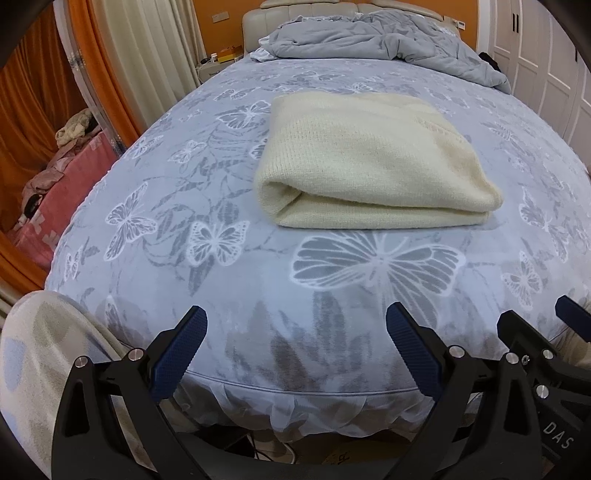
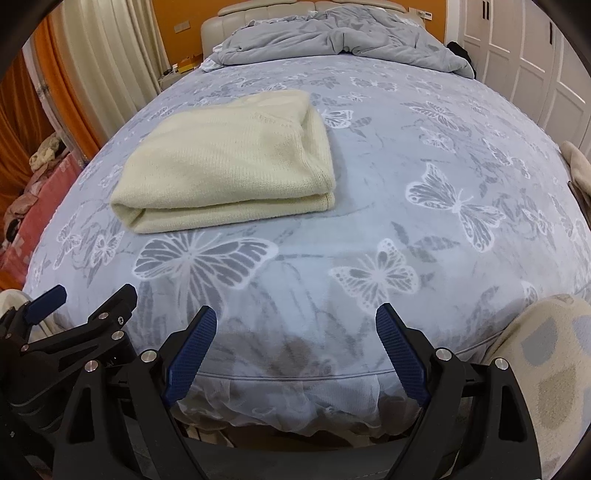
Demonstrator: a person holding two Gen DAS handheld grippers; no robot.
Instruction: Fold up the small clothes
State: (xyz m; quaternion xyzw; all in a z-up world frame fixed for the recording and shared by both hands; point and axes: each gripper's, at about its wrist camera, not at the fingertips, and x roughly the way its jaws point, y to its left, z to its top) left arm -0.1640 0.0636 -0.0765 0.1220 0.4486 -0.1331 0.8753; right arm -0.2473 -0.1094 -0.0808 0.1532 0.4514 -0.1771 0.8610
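Observation:
A cream knitted garment (image 1: 369, 162) lies folded into a flat rectangle on the butterfly-patterned bed sheet (image 1: 221, 288). It also shows in the right wrist view (image 2: 229, 162), left of centre. My left gripper (image 1: 295, 317) is open and empty, held back over the bed's foot edge, well short of the garment. My right gripper (image 2: 295, 317) is open and empty too, beside the left one, over the same edge. The right gripper's fingers (image 1: 517, 325) show at the lower right of the left wrist view. The left gripper's fingers (image 2: 118, 295) show at the lower left of the right wrist view.
A crumpled grey duvet (image 1: 384, 37) lies at the head of the bed by a beige headboard (image 1: 258, 22). Curtains (image 1: 122, 62) and a pink-covered pile (image 1: 55, 192) stand on the left. White wardrobe doors (image 2: 535, 55) stand on the right. Patterned trouser legs (image 2: 546, 369) flank the grippers.

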